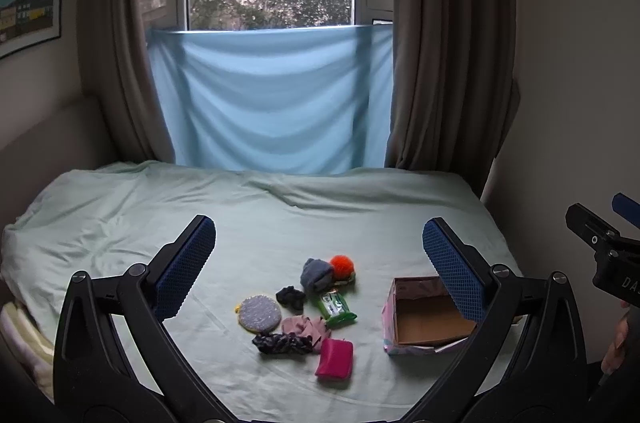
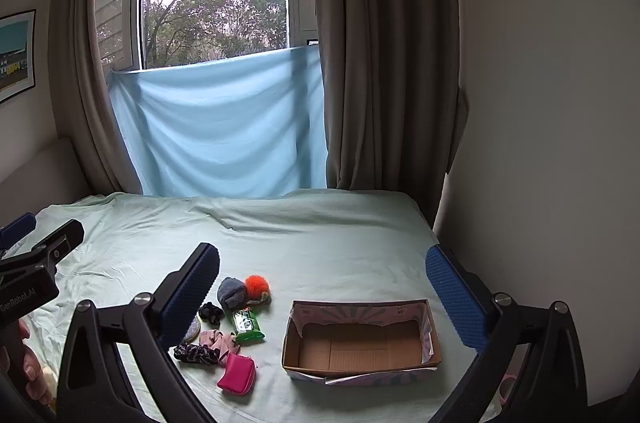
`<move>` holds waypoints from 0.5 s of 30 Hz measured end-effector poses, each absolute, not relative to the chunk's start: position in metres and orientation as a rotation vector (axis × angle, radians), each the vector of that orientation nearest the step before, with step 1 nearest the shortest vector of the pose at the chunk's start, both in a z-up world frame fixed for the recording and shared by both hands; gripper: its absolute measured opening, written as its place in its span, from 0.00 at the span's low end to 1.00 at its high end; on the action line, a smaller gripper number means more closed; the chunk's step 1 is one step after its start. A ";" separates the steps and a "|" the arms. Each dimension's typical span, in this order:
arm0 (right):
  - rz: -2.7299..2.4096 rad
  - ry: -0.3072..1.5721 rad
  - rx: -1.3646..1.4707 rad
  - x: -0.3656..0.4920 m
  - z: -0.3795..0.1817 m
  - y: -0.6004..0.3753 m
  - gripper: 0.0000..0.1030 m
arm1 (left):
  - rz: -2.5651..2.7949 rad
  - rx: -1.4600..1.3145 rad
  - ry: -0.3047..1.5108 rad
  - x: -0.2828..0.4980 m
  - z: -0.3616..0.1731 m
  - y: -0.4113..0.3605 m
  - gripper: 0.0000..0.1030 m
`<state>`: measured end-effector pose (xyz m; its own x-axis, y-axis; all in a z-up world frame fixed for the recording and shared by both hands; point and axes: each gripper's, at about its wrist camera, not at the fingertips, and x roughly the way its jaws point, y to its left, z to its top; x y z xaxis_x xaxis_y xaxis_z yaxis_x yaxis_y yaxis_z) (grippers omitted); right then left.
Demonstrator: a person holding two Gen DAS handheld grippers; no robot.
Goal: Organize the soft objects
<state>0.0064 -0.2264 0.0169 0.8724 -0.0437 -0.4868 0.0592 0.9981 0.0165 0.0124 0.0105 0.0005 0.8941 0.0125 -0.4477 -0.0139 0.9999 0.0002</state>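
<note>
Left tongs (image 1: 319,255): gaping, empty, soft items (image 1: 308,307) between fingers.
Right tongs (image 2: 322,275): gaping, empty, box (image 2: 360,369) between fingers.

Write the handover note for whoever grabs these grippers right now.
Left gripper: open, holding nothing, above the bed.
Right gripper: open, holding nothing.
Cardboard box: on the bed sheet, nothing inside.
The soft items lie in a cluster to the left of the box: pink pouch, green packet, pink scrunchie, dark patterned scrunchie, black scrunchie, grey sock, orange pompom, round pad.
Done: nothing sorted yet.
Left: probably move every item into the box.
</note>
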 end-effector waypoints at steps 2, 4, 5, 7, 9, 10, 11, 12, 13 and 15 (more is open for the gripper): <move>-0.054 0.506 0.030 0.007 0.017 -0.226 1.00 | 0.012 -0.003 0.464 0.013 0.001 0.010 1.00; -0.054 0.503 0.028 0.008 0.016 -0.225 1.00 | 0.010 -0.004 0.463 0.014 0.001 0.010 1.00; -0.055 0.503 0.027 0.008 0.016 -0.225 1.00 | 0.010 -0.005 0.463 0.015 0.002 0.010 1.00; -0.055 0.504 0.026 0.009 0.017 -0.225 1.00 | 0.009 -0.008 0.467 0.018 0.003 0.010 1.00; -0.057 0.503 0.022 0.010 0.016 -0.225 1.00 | 0.008 -0.008 0.467 0.020 0.002 0.010 1.00; -0.057 0.503 0.022 0.011 0.016 -0.226 1.00 | 0.008 -0.006 0.468 0.021 0.002 0.010 1.00; -0.055 0.504 0.025 0.011 0.017 -0.226 1.00 | 0.009 -0.005 0.468 0.022 0.002 0.010 1.00; -0.054 0.504 0.028 0.012 0.016 -0.226 1.00 | 0.009 -0.005 0.468 0.021 0.001 0.011 1.00; -0.052 0.504 0.031 0.013 0.016 -0.227 1.00 | 0.008 -0.006 0.469 0.022 0.001 0.011 1.00; -0.048 0.503 0.034 0.015 0.015 -0.228 1.00 | 0.008 -0.008 0.471 0.023 0.001 0.013 1.00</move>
<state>0.0152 -0.2275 0.0153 0.8750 -0.0379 -0.4826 0.0549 0.9983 0.0211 0.0227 0.0127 0.0012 0.8910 0.0062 -0.4539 -0.0100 0.9999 -0.0061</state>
